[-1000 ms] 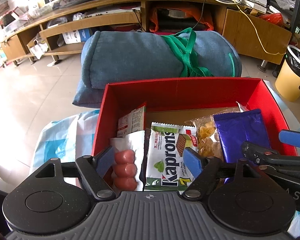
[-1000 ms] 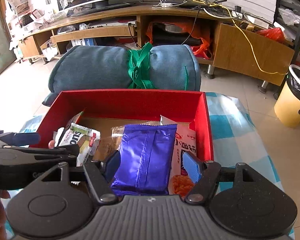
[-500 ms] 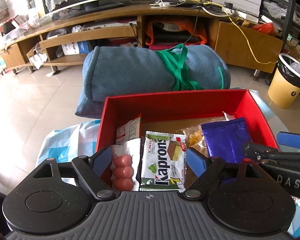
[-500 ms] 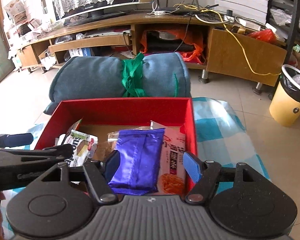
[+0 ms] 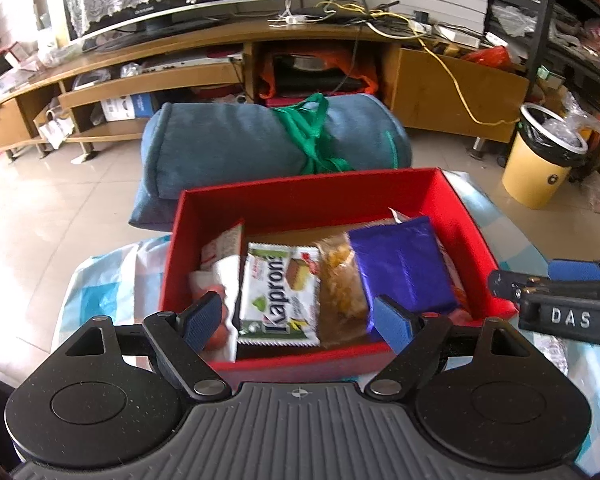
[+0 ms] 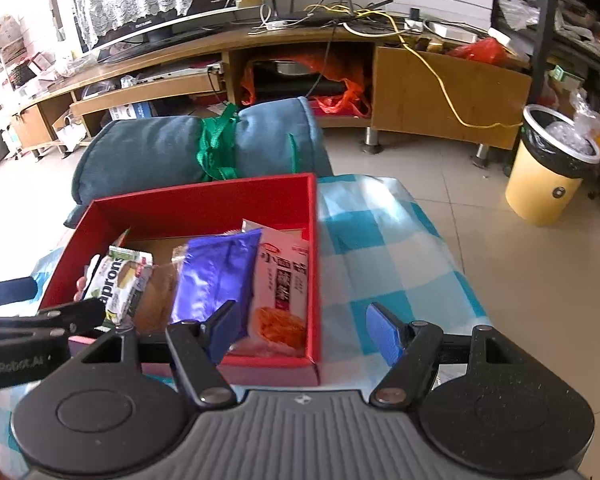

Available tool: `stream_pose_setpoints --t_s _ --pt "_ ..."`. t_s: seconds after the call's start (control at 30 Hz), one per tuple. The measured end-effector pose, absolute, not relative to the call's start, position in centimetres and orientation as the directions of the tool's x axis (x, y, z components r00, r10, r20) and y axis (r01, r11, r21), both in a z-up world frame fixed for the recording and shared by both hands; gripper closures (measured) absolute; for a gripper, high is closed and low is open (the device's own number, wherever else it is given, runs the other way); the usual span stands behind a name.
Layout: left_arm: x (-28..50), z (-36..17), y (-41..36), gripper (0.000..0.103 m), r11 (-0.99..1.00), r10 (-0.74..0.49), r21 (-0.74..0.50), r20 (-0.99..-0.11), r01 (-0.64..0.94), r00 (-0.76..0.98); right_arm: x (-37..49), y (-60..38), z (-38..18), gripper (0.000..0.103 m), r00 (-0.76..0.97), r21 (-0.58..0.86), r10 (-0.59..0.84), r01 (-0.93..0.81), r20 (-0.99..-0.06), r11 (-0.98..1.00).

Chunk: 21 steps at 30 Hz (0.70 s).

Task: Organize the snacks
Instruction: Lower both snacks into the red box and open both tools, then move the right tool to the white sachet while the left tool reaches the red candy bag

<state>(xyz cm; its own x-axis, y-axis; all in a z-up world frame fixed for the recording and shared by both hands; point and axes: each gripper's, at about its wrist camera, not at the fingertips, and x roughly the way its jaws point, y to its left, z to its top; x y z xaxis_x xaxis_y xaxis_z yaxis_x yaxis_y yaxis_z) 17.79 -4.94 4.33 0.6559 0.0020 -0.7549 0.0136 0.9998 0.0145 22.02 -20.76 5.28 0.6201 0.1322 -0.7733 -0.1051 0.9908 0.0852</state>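
Observation:
A red box [image 5: 312, 188] on a blue checked cloth holds a sausage packet [image 5: 216, 292], a green-and-white Kaprons wafer pack [image 5: 278, 292], a clear bag of yellow snacks [image 5: 340, 276] and a purple packet [image 5: 400, 264]. My left gripper [image 5: 298, 322] hovers open above the box's near edge, holding nothing. In the right wrist view the purple packet [image 6: 216, 276] lies beside an orange-and-white noodle pack [image 6: 282, 284]. My right gripper [image 6: 304, 330] hangs open over the box's [image 6: 204, 204] near right corner, empty. Each gripper shows at the edge of the other's view.
A rolled blue cushion [image 5: 228, 148] tied with green straps lies just behind the box. The checked cloth [image 6: 380, 248] extends to the right of the box. A yellow waste bin [image 5: 540, 160] stands on the tiled floor at right, a wooden TV stand [image 5: 440, 76] behind.
Both grippers have drawn back and risen away from the snacks. The left jaws have spread wider. The right gripper has shifted right, so the purple packet no longer lies between its fingers.

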Motion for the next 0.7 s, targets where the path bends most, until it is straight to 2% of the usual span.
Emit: stream_pose_setpoints --t_s 0.43,0.7 --pt "14.0 3.7 -7.2 0.015 0.996 -0.066 -0.01 -0.774 0.093 0.63 19.3 -24.4 4.8 0.038 0.602 0.082 0.092 -0.044 -0.793 0.996" --pt "9.7 0.2 -10.5 0.015 0.97 -0.16 -0.045 -0.86 0.239 0.485 17.4 -27.0 3.5 0.038 0.56 0.081 0.071 -0.007 -0.826 0.997"
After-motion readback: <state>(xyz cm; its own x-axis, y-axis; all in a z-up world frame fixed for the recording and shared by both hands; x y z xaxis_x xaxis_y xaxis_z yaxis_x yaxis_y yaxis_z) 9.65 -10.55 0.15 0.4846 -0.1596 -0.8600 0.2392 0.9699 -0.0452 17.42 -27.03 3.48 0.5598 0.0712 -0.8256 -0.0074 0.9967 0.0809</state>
